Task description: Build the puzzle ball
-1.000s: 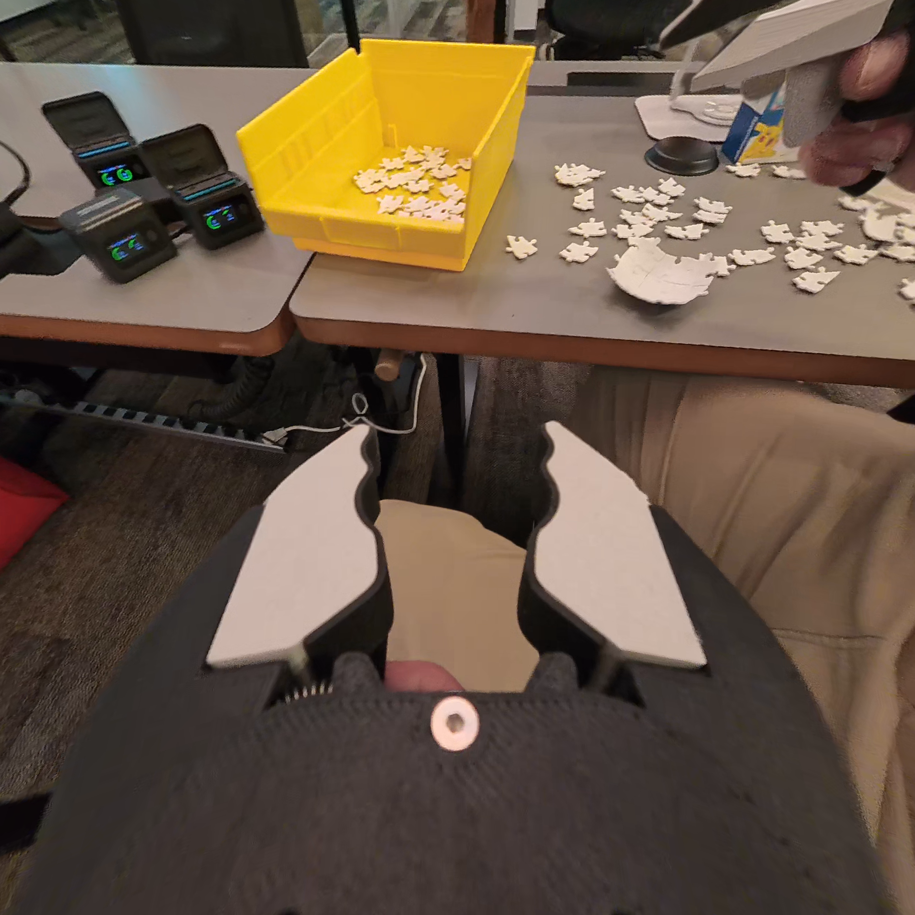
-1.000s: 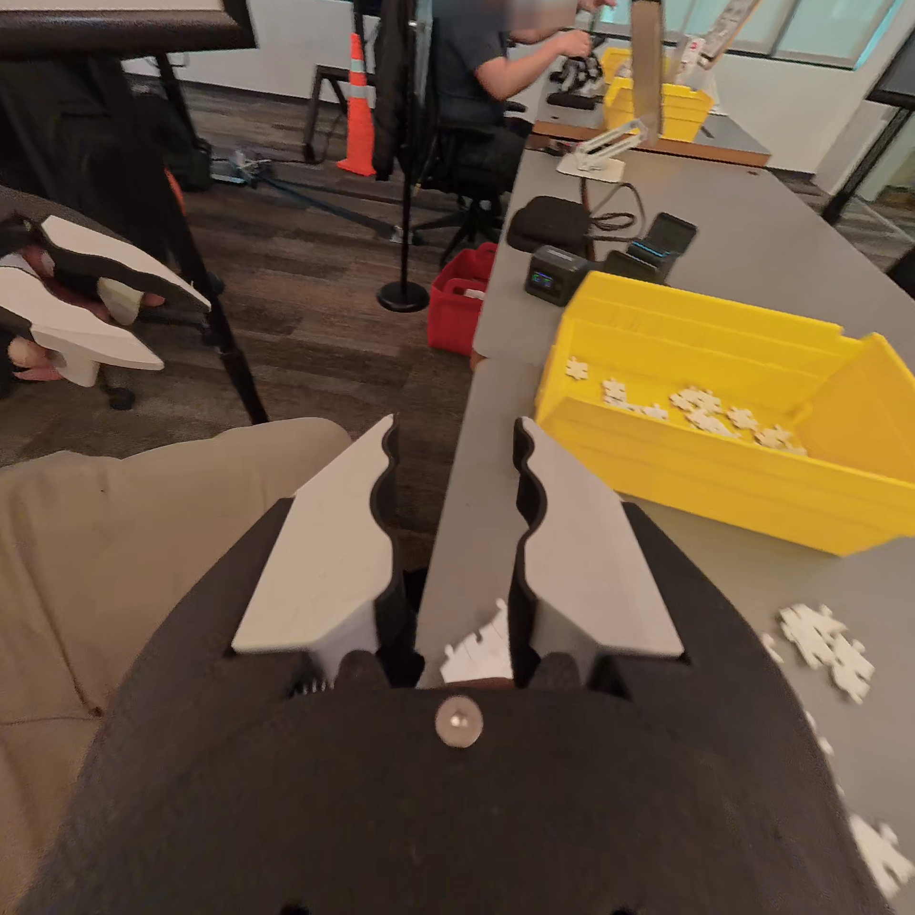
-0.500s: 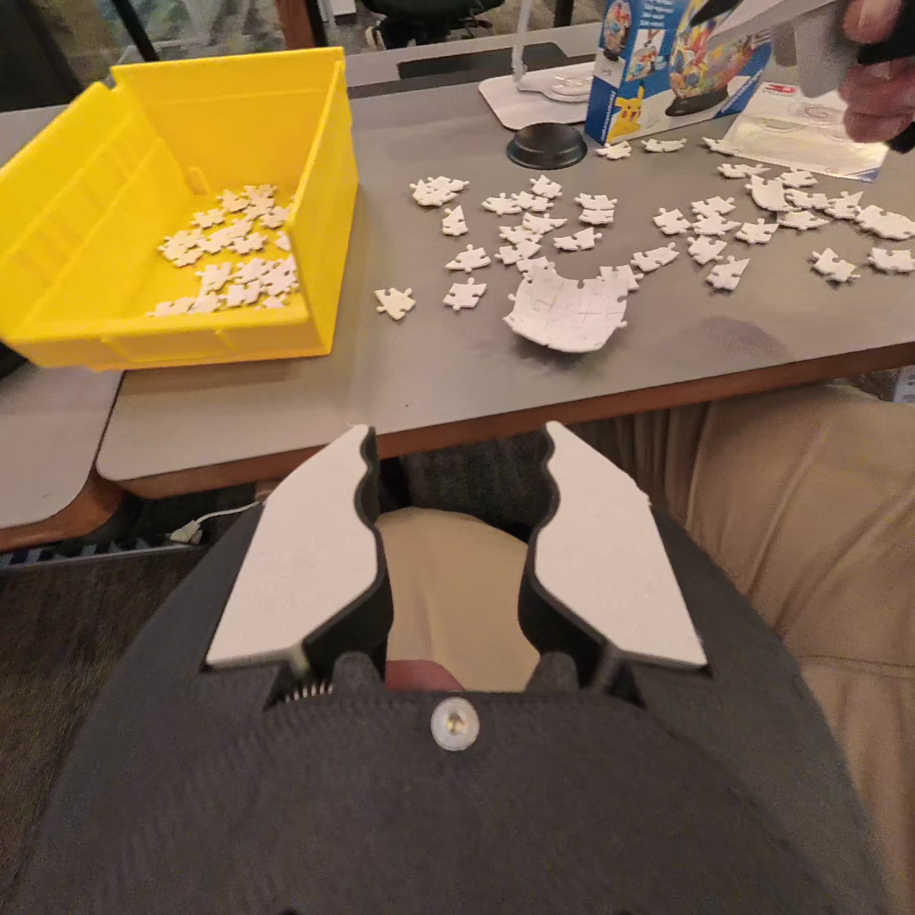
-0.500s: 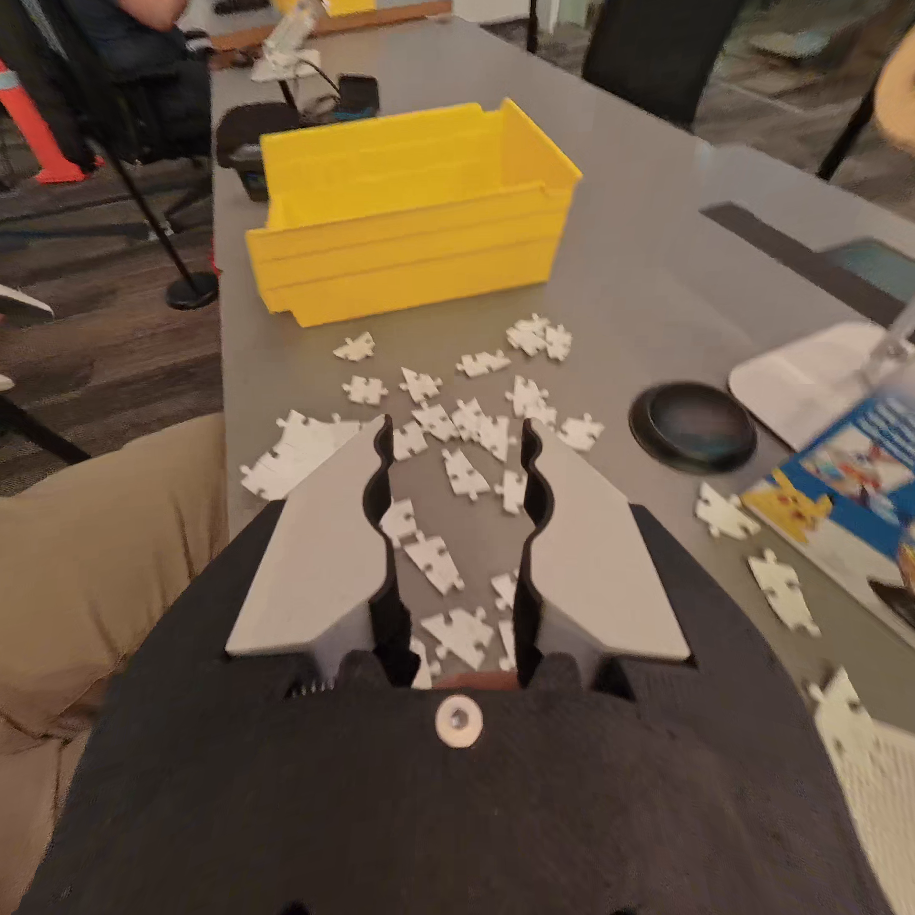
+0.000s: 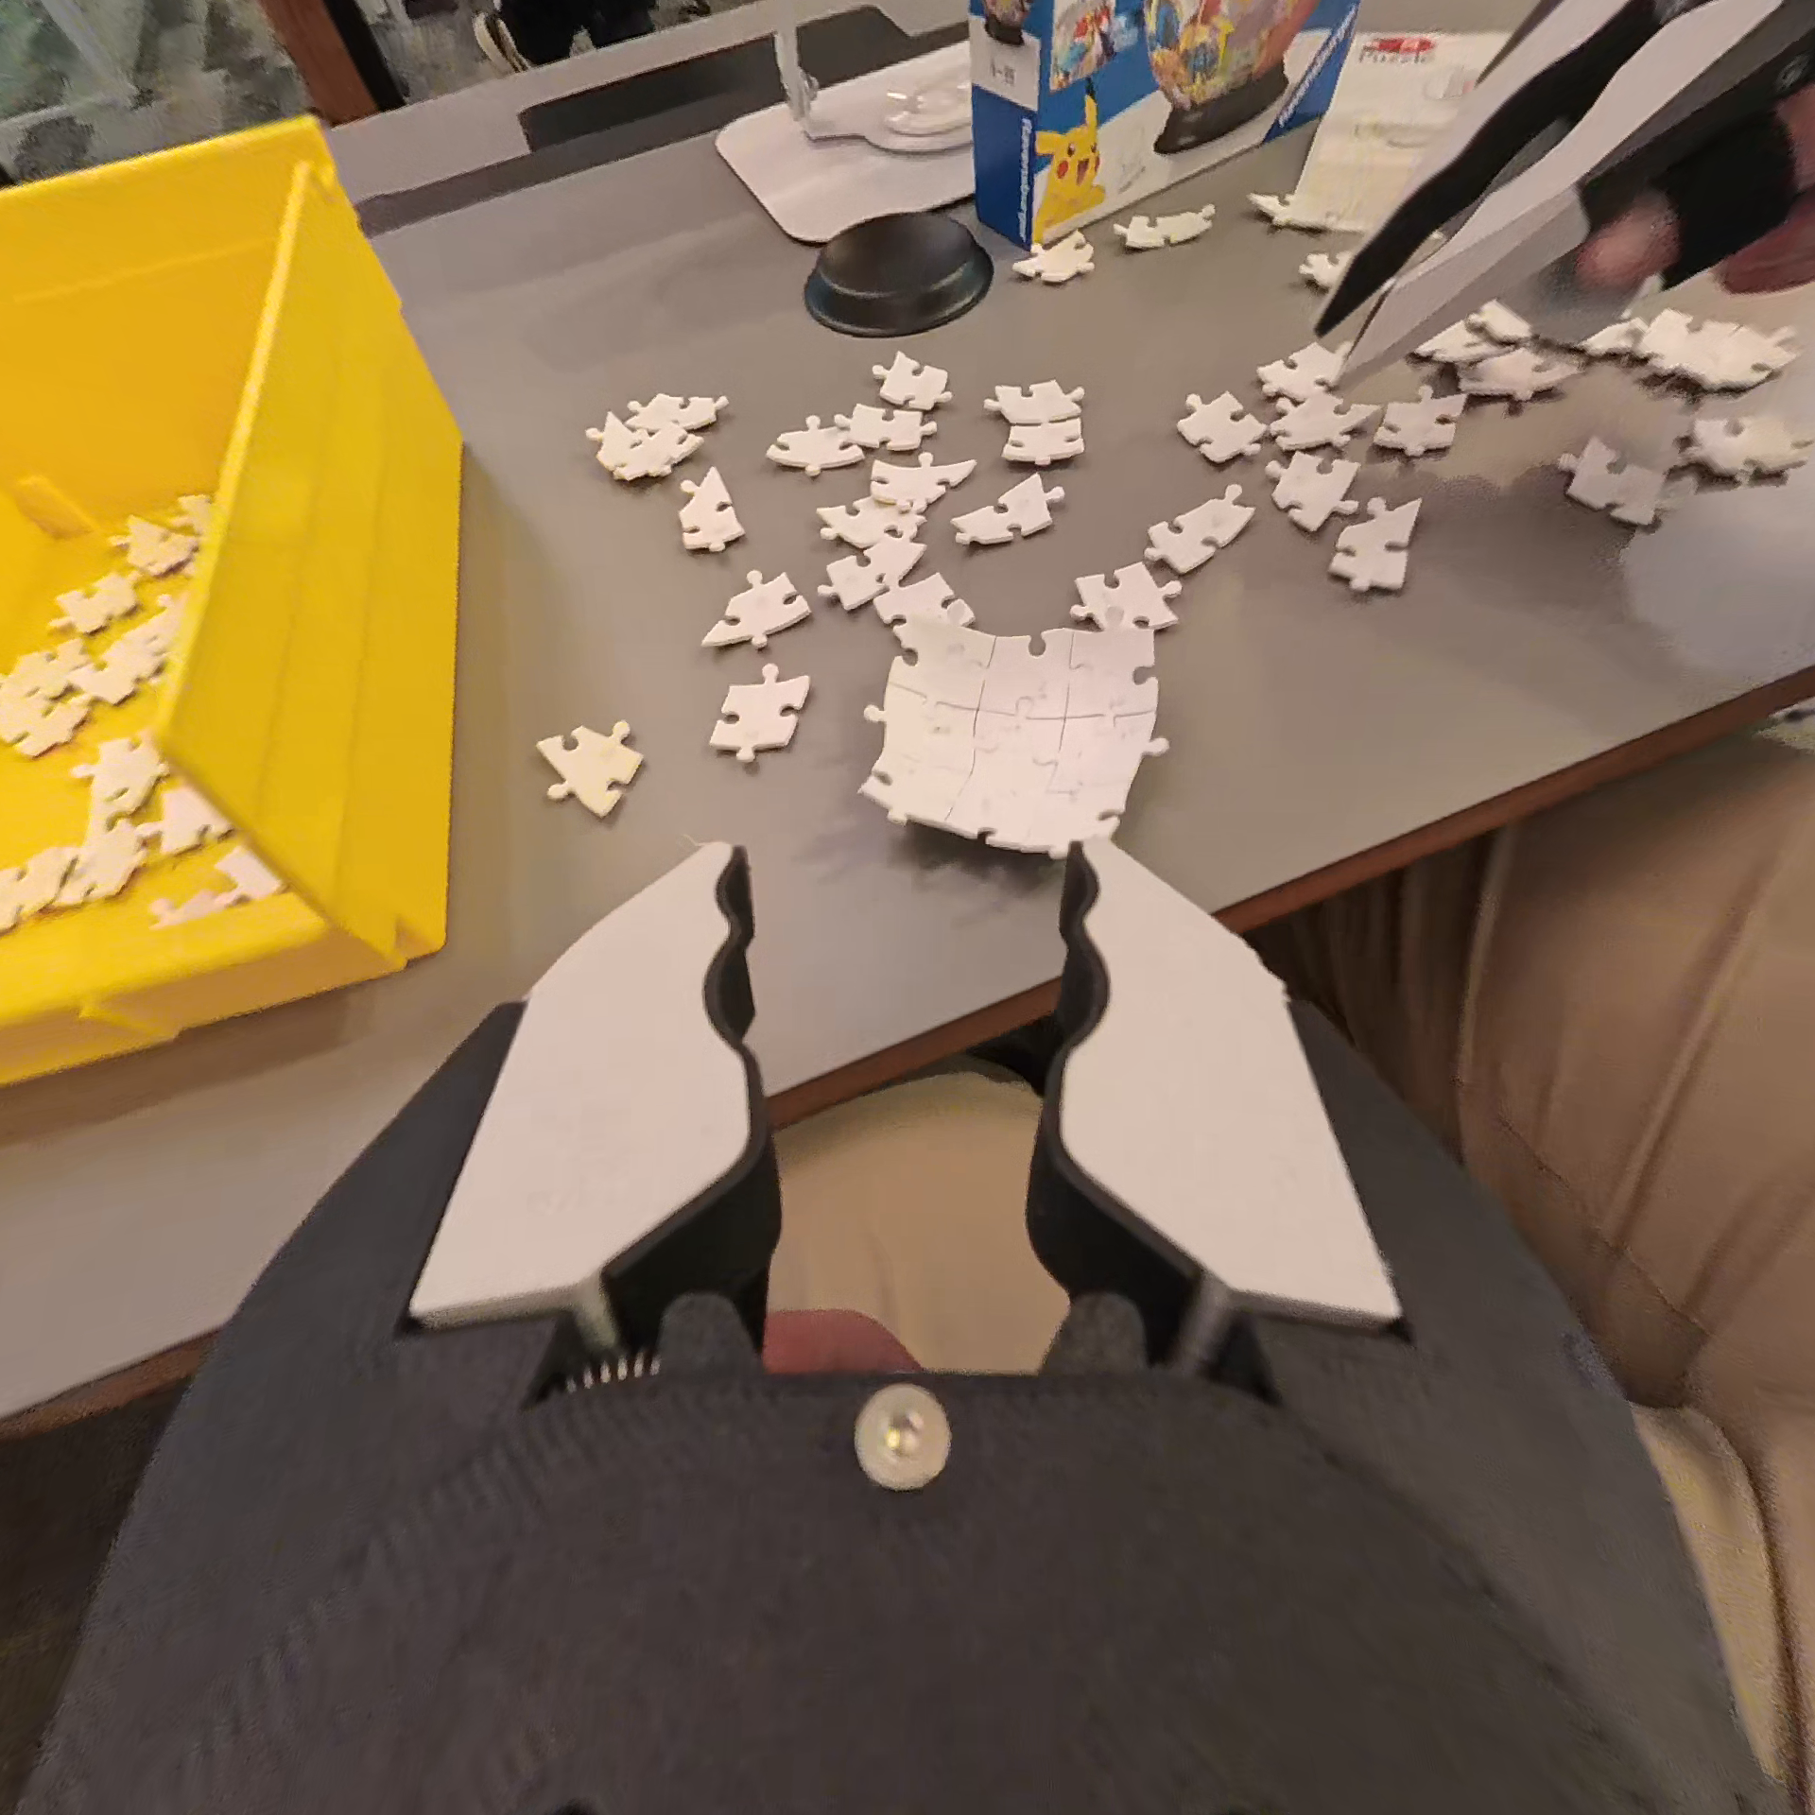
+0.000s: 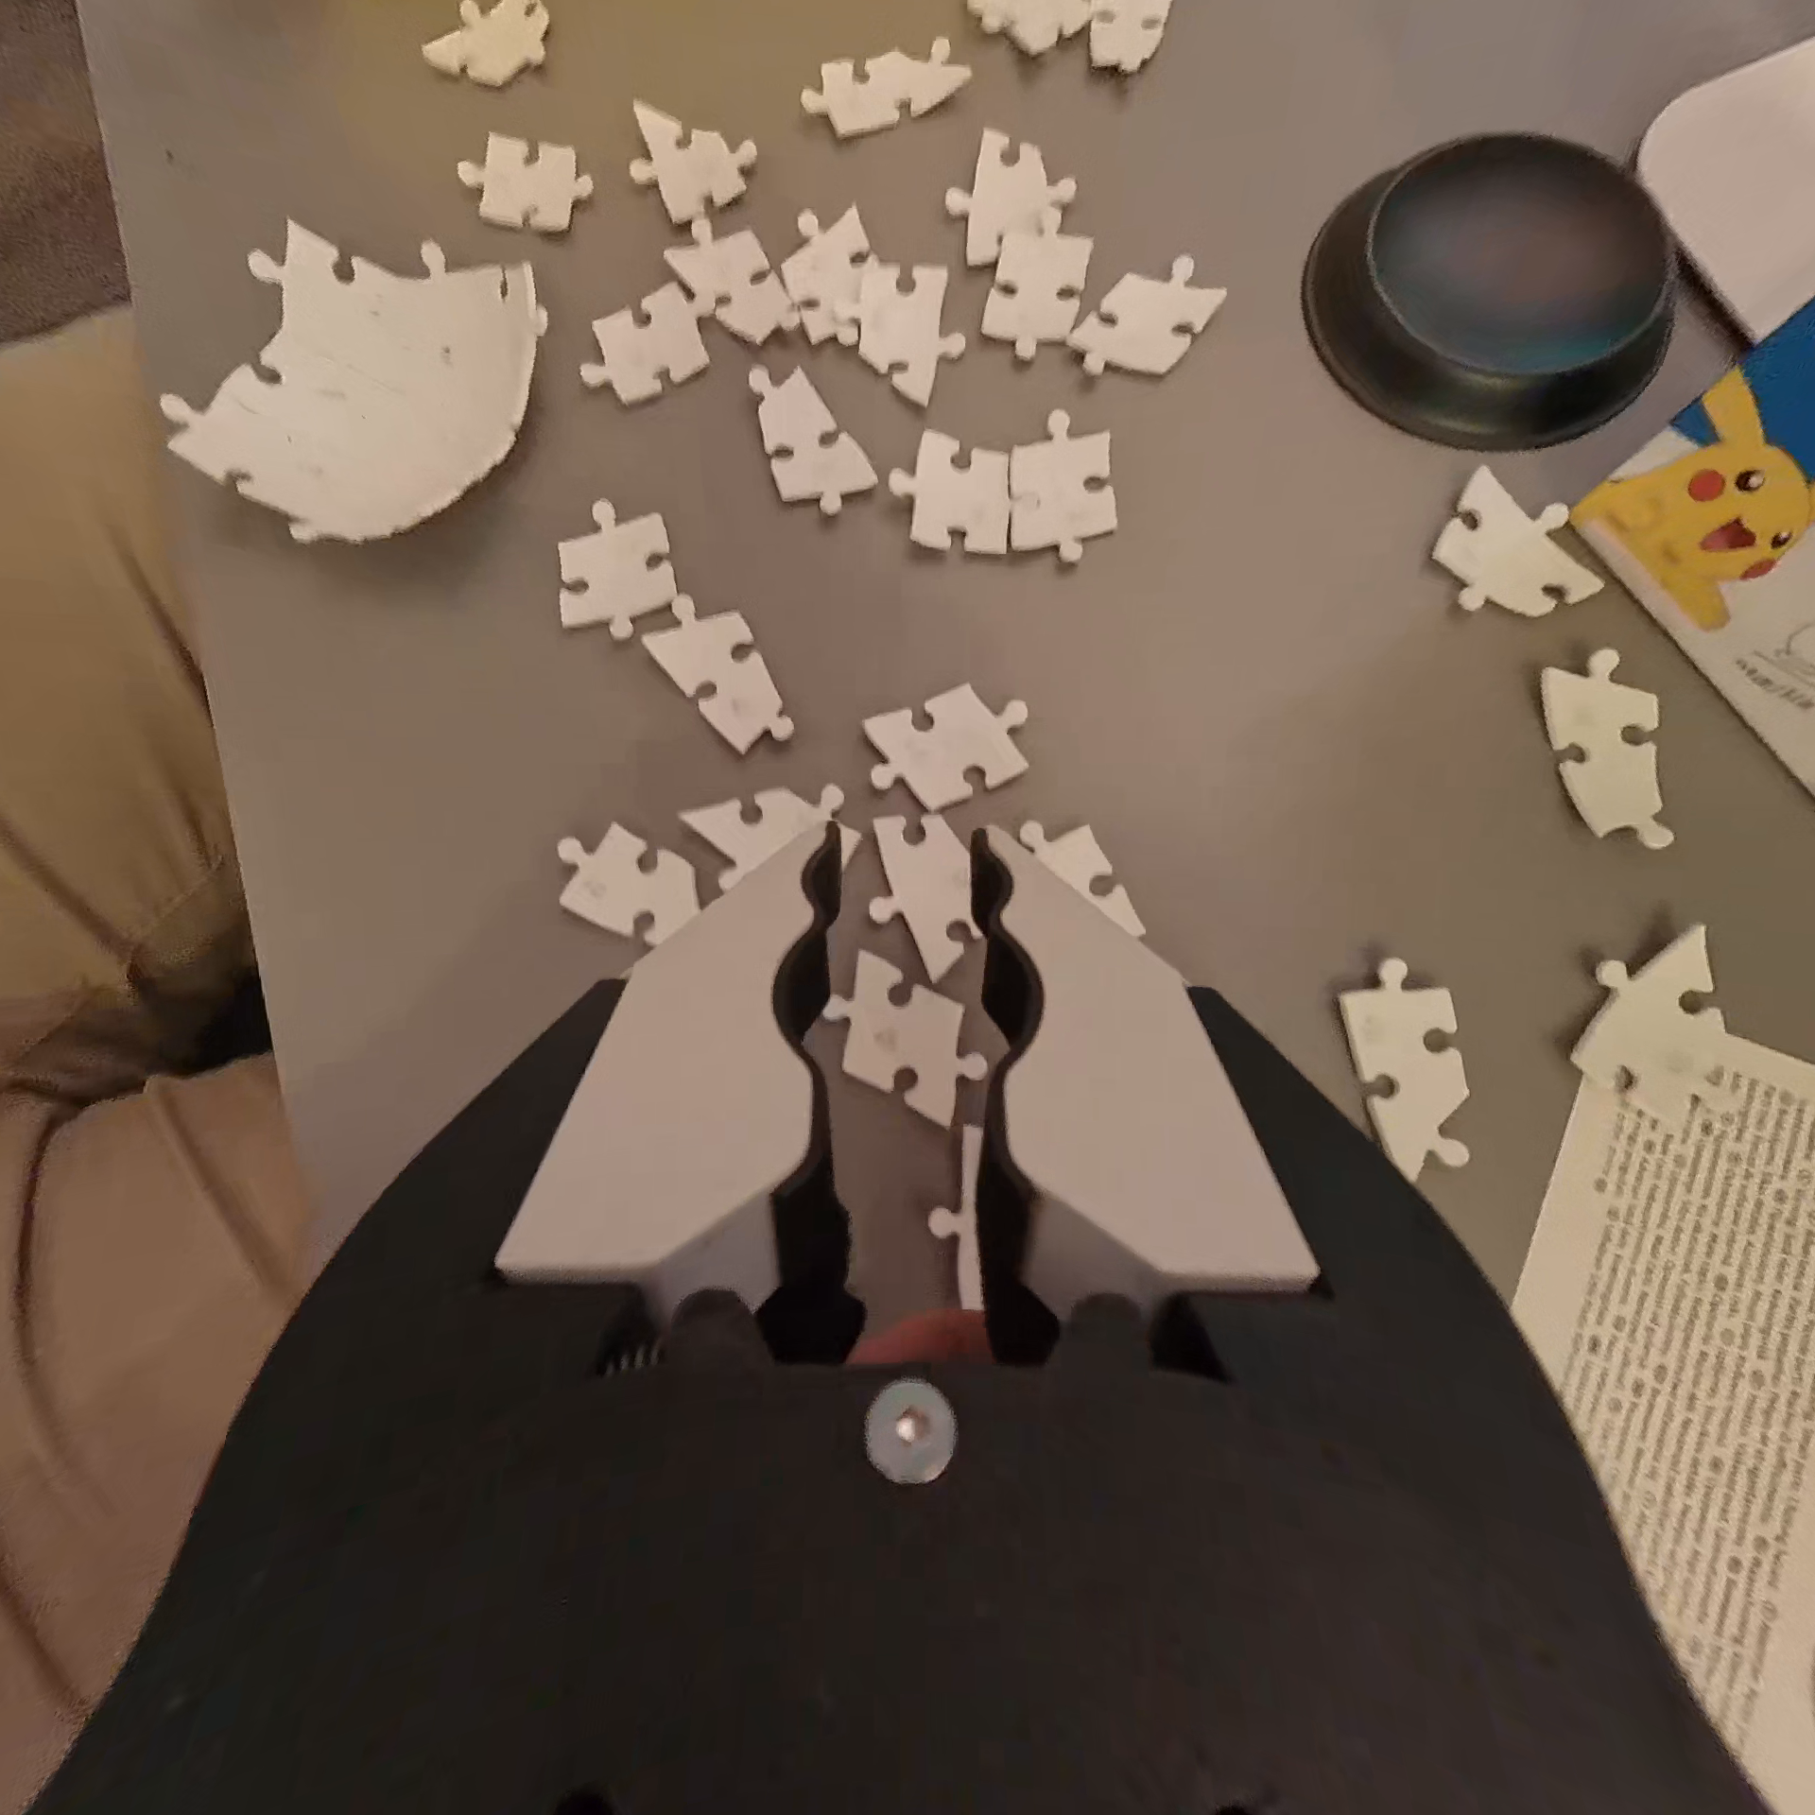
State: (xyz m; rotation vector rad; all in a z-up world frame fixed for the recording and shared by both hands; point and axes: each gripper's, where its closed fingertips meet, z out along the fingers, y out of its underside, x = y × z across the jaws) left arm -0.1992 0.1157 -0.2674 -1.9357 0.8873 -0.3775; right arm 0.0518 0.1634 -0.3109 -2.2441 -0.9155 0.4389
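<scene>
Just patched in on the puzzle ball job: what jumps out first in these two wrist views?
The curved assembled section of joined white pieces lies near the table's front edge, just ahead of the open left gripper. Loose white pieces are scattered across the grey table, and the open right gripper is poised over a cluster of them. A bright yellow bin holding more pieces sits at the left.

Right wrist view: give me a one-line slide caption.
Right gripper, fingers open, hovers over loose white puzzle pieces on the grey table, with the curved assembled section upper left.
</scene>
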